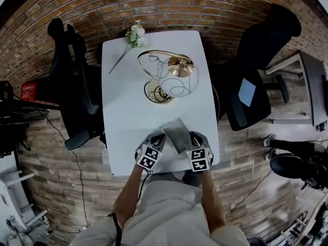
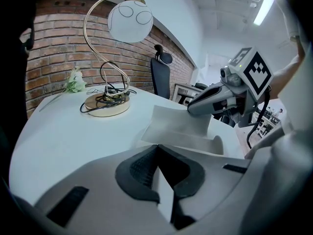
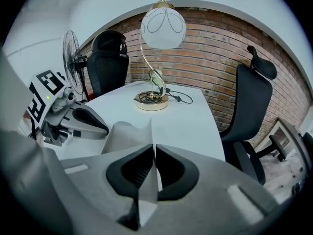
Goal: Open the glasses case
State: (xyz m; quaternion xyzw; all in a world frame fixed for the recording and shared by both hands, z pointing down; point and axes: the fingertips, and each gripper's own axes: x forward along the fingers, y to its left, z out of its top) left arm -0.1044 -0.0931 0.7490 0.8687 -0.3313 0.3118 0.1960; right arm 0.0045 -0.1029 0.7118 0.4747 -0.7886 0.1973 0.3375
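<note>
Brick-walled room, white counter (image 1: 128,86): the grey glasses case (image 1: 178,133) lies at lower centre of the head view (lamp (image 1: 166,78) beyond it), left gripper (image 1: 158,139) and right gripper (image 1: 193,136) each clenched on one thin edge, so opening looks begun and next calls for parting those edges.

The bench (image 1: 123,117) is plain white. The glasses case (image 1: 178,133) at lower centre is a matt pale grey. The lamp (image 1: 166,81) in the upper centre has a gold stem and base and a white globe traced with thin black loops; its cord (image 3: 183,99) is black. The flower (image 1: 135,34) at the top is white on a green stem. The left gripper (image 1: 160,137) and right gripper (image 1: 191,137) are light grey with black ribbed pads (image 2: 139,173), each bearing a cube (image 1: 148,157) of black-and-white square markers. The wall (image 3: 220,48) is red-brown brick. The chairs (image 1: 72,86) are black.
</note>
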